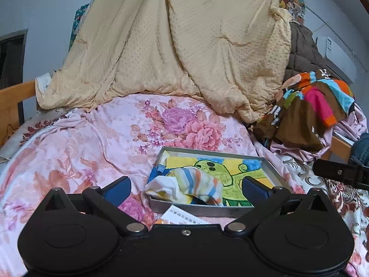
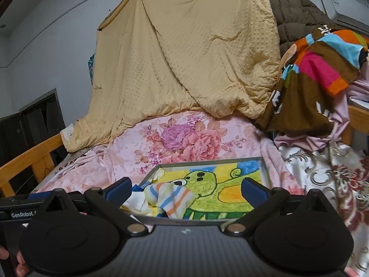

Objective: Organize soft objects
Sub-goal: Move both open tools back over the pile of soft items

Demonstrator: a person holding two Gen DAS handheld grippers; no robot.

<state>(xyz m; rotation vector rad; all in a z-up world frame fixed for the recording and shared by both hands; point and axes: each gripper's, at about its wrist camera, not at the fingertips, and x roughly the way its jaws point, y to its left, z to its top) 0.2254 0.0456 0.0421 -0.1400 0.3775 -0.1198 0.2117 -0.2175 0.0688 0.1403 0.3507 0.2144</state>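
A grey metal tray [image 1: 268, 165] [image 2: 264, 166] lies on the floral bedspread, lined with a green cartoon-figure drawing. A striped cloth [image 1: 193, 185] [image 2: 169, 198] in white, yellow, blue and orange lies crumpled in the tray's near left part. My left gripper [image 1: 185, 189] is open and empty, just in front of the tray, fingers straddling the cloth's width. My right gripper [image 2: 186, 189] is open and empty, hovering at the tray's near edge. The right gripper's body shows at the right edge of the left wrist view [image 1: 341, 173].
A beige quilt [image 1: 175, 46] hangs behind the bed. A heap of colourful clothes [image 1: 309, 106] [image 2: 318, 73] and a brown jacket [image 2: 293, 11] sit at the right. The wooden bed rail [image 2: 30, 159] runs along the left. A printed paper [image 1: 182, 215] lies before the tray.
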